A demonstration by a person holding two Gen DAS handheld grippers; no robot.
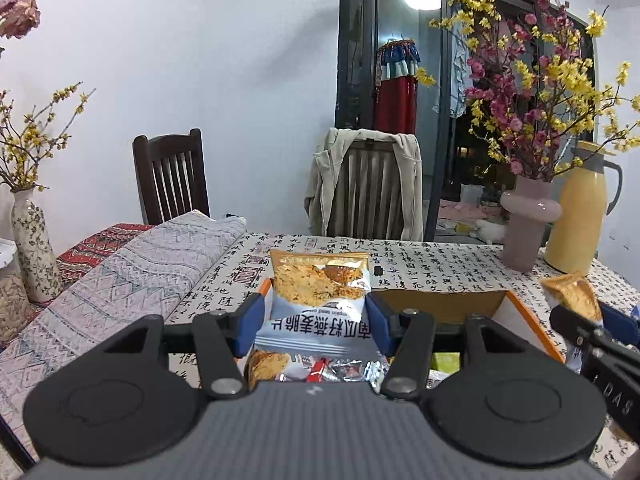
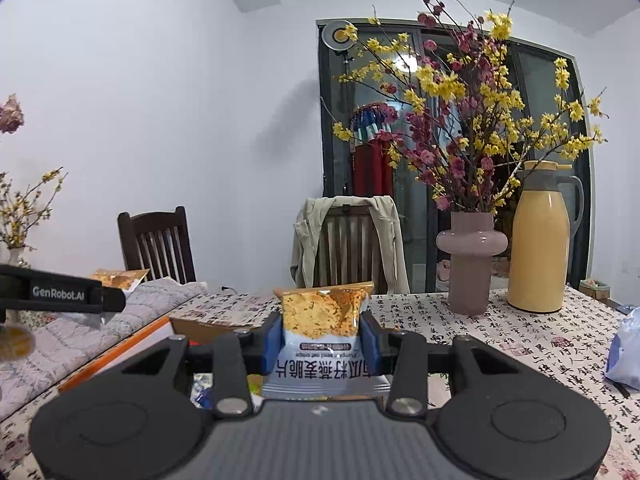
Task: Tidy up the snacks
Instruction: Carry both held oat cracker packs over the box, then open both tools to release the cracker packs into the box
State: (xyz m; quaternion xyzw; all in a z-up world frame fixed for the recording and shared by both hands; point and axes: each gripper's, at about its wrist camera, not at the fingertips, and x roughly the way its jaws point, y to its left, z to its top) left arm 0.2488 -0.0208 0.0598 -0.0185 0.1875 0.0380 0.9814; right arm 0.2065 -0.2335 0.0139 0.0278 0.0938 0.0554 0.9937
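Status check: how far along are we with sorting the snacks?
Partly done: some snacks already lie in the cardboard box. In hand: the left gripper and the right gripper each clamp an oat crisp packet. Left: placing both; where, I cannot tell.

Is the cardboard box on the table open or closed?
Open. In the left wrist view the cardboard box has its flaps raised and its brown inner walls exposed, with loose wrapped snacks visible near its front.

Two oat-crisp packets (image 1: 318,300) (image 2: 326,330), upright, tool-held
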